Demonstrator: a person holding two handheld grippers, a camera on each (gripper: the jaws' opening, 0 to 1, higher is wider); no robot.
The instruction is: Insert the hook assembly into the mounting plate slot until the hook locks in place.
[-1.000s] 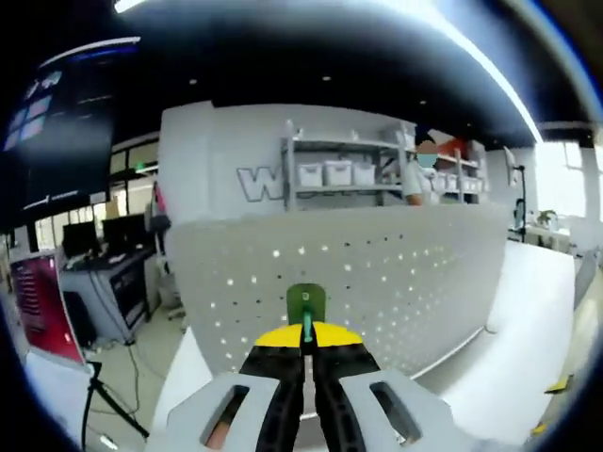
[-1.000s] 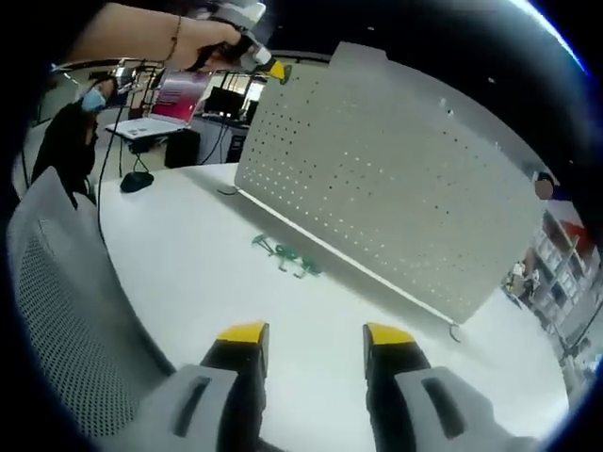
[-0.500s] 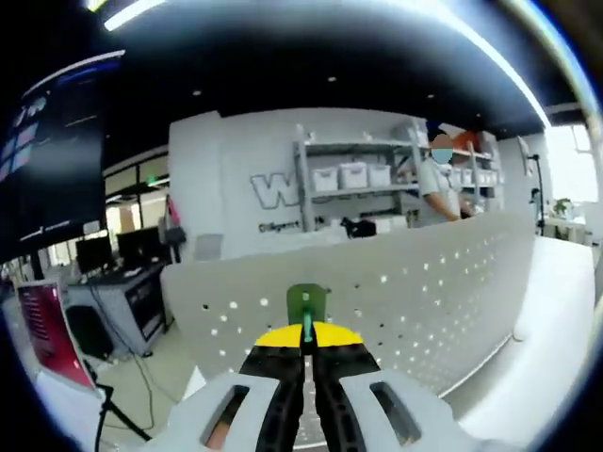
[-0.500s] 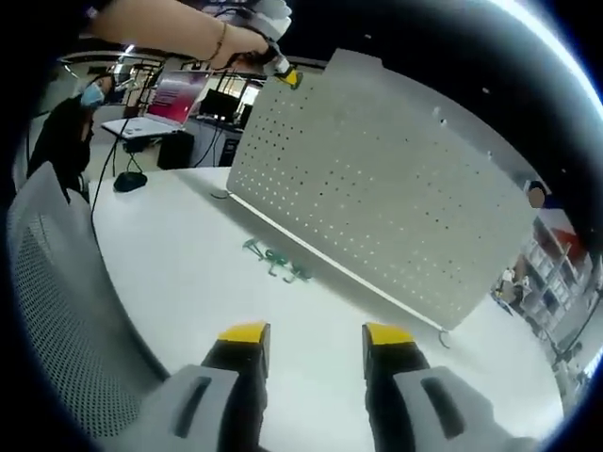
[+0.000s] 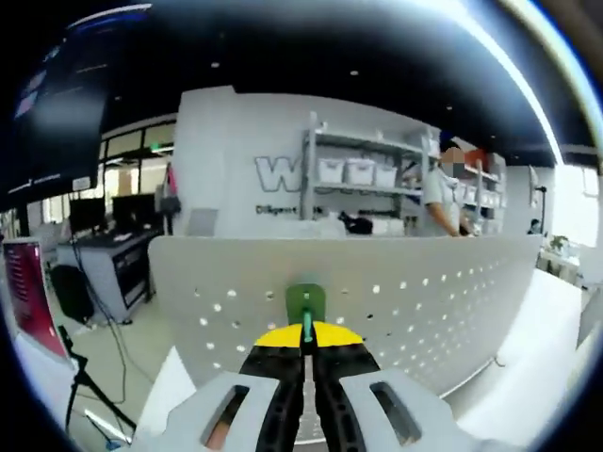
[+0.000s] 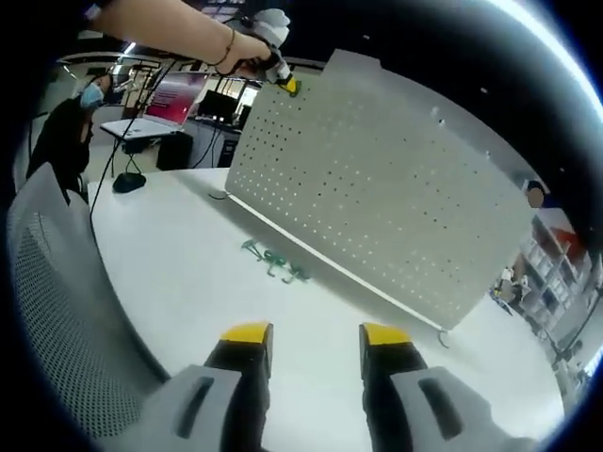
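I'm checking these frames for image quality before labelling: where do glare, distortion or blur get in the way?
Left gripper view: the fisheye bows the pegboard top edge, bright windows at right wash out, and the green hook in the left gripper stays sharp. Right gripper view: even light on the white table, the spare green hooks tiny and soft, and a ceiling streak at upper right.

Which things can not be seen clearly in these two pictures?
- Green hook, left gripper view: its lower part is hidden between the left gripper tips.
- Whether the hook touches the pegboard: too small in the right gripper view.
- Green hooks on the table, right gripper view: too small to count.
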